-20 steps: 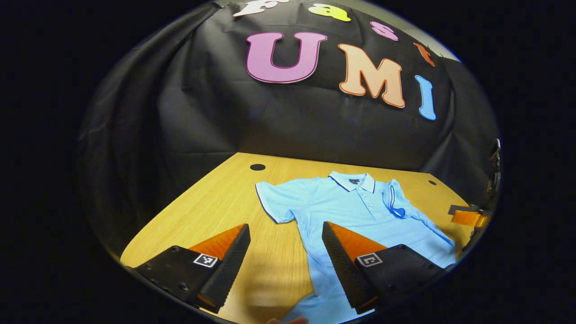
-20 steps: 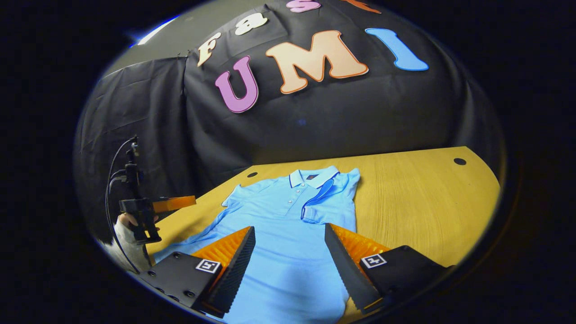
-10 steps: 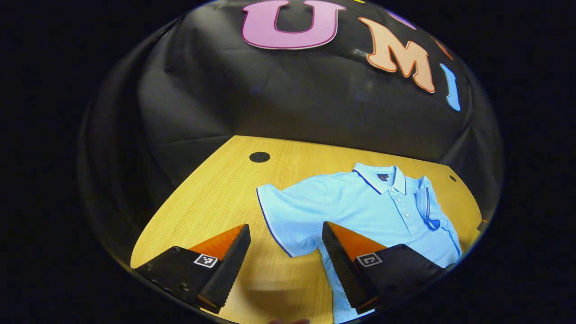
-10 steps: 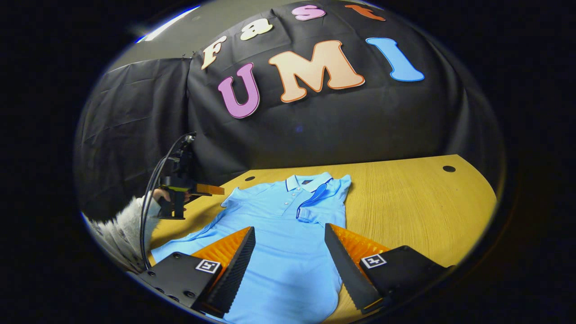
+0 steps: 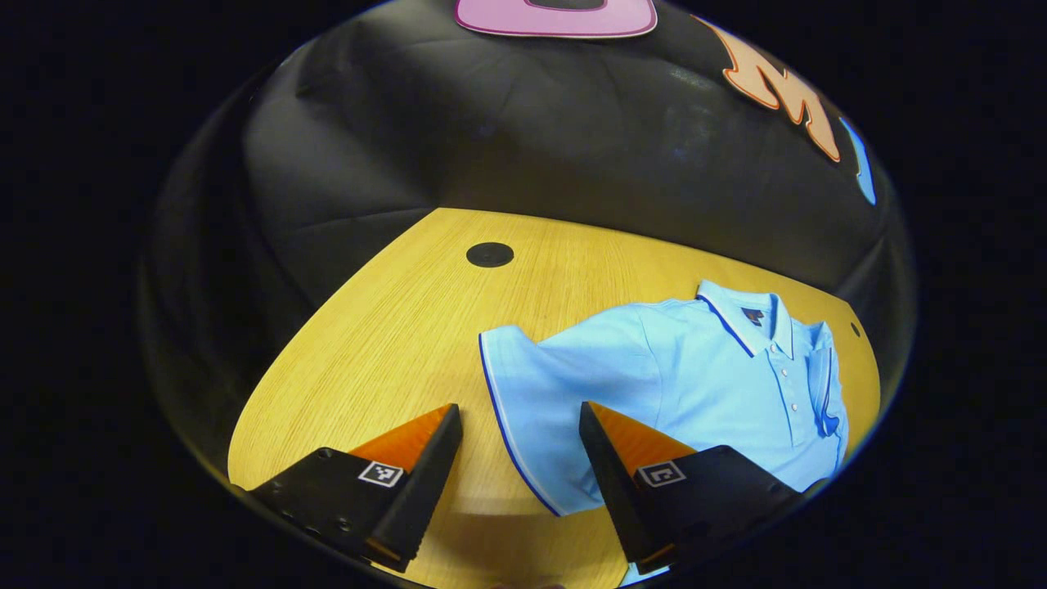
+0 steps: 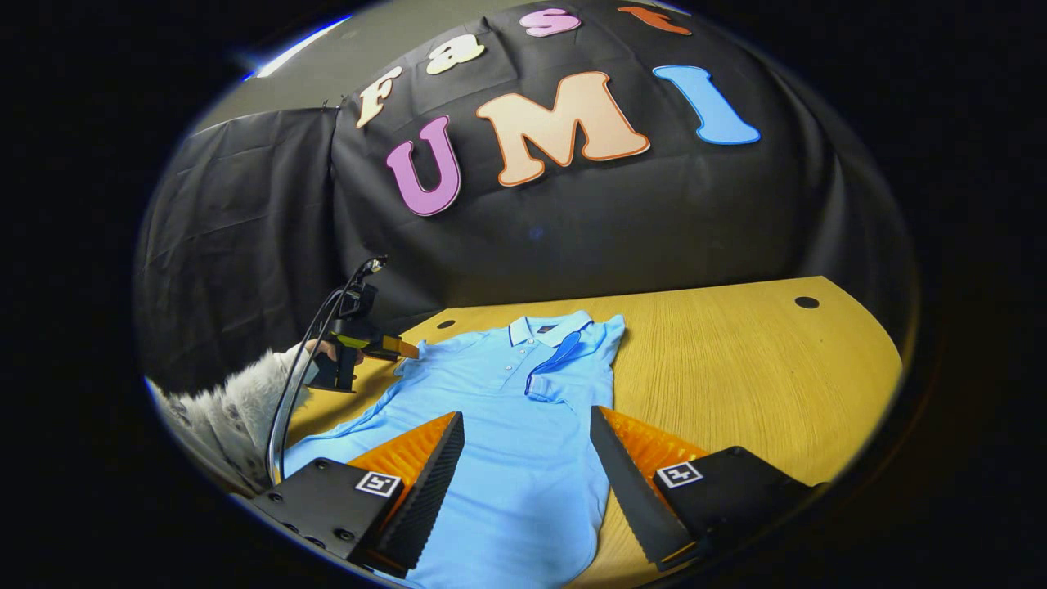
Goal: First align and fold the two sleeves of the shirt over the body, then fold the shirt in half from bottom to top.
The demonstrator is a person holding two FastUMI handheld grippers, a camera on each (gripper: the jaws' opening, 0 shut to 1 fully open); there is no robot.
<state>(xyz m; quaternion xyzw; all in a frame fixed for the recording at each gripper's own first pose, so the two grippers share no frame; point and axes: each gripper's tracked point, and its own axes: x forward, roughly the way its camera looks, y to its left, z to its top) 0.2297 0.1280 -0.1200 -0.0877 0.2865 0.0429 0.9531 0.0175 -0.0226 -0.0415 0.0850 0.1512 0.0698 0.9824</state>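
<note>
Step in hand: the first one, folding the sleeves; by the look of it one sleeve (image 6: 564, 360) already lies folded over the chest, and the other sleeve (image 5: 532, 393) is still spread flat.
Left tongs (image 5: 519, 458): jaws wide apart, gripping nothing, poised over the surface (image 5: 393, 327) with the spread sleeve's dark-piped hem lying between the two fingers; one finger overlaps the cloth.
Shirt (image 6: 507, 442): light blue polo, laid face up on the wooden surface, collar toward the booth wall.
Right tongs (image 6: 523, 474): also spread open and empty, above the shirt's lower body, apart from the folded sleeve.
Next move calls for: probably lowering the left tongs onto the hem, pinching only the sleeve layer, then carrying it across the chest to match its twin.
</note>
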